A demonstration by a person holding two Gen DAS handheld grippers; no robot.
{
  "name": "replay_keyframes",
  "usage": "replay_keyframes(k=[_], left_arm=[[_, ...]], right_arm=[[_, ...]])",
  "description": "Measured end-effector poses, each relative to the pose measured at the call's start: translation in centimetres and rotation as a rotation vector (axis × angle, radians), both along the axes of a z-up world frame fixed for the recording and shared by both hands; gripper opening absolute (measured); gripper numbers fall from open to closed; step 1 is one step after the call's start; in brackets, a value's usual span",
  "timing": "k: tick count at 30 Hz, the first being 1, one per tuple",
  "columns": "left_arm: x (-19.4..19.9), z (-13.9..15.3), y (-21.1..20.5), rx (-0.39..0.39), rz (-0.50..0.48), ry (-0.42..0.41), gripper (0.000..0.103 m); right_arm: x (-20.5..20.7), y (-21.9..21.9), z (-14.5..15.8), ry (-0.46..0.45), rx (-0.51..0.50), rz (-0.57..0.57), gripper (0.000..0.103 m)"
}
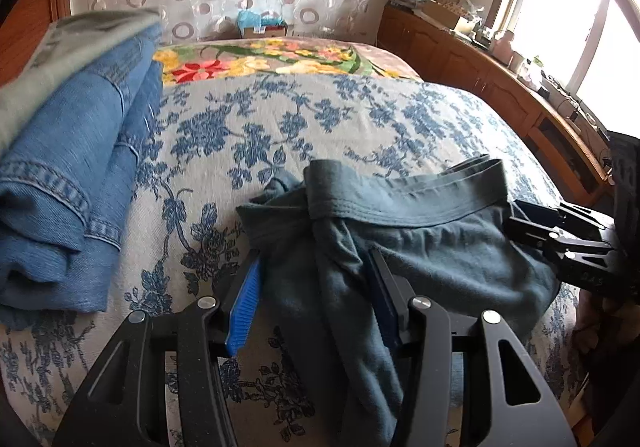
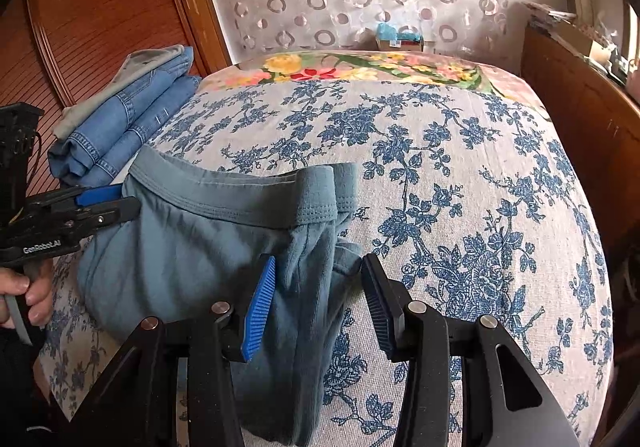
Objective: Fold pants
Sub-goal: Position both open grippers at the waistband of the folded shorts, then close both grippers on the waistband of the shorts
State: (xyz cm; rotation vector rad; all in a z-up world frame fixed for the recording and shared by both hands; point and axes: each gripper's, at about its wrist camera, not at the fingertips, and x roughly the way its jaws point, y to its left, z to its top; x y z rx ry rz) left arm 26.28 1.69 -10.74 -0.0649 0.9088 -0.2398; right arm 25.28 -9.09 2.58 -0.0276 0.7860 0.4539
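The teal-grey pants lie bunched on the bed, waistband toward the far side. My left gripper is open, its blue-padded fingers straddling the left side of the waist, with cloth lying between them and draped over the right finger. In the right wrist view the same pants show. My right gripper is open around the right end of the waist, cloth between the fingers. The left gripper appears there at the waistband's left end.
A stack of folded blue jeans with a grey garment on top sits on the left of the bed. A wooden cabinet runs along the right under the window. A wooden headboard stands behind the jeans.
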Motion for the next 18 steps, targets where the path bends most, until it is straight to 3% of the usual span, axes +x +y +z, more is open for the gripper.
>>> replay_keyframes(k=[15, 18], left_arm=[[0.04, -0.01, 0.01, 0.0, -0.009, -0.026, 0.052], [0.06, -0.04, 0.0, -0.001, -0.009, -0.027, 0.052]], right_arm=[[0.06, 0.21, 0.08, 0.001, -0.012, 0.003, 0.046], [0.0, 0.47, 0.14, 0.005, -0.009, 0.028, 0.032]])
